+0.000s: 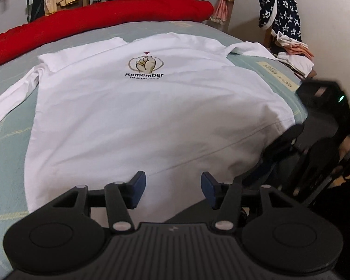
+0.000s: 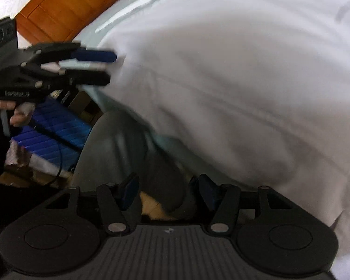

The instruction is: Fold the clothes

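A white long-sleeved shirt [image 1: 140,116] with a "Remember" print lies spread flat on the bed [image 1: 4,154], its hem nearest me. In the left wrist view my left gripper [image 1: 172,179] is open just above the hem, with nothing between its blue pads. The right wrist view shows that left gripper [image 2: 105,67] from the side at the shirt's [image 2: 233,81] lower corner, a hand [image 2: 16,114] on its trigger. My right gripper [image 2: 168,182] is open and empty over a person's grey trouser leg [image 2: 119,144], left of the hem. Its blurred dark body [image 1: 319,98] shows at the bed's right edge.
A red blanket [image 1: 100,16] lies along the far side of the bed. A navy star-print garment [image 1: 280,16] and a pile of clothes [image 1: 294,56] sit at the back right. Beside the bed are wooden furniture [image 2: 65,7] and a blue box [image 2: 53,130].
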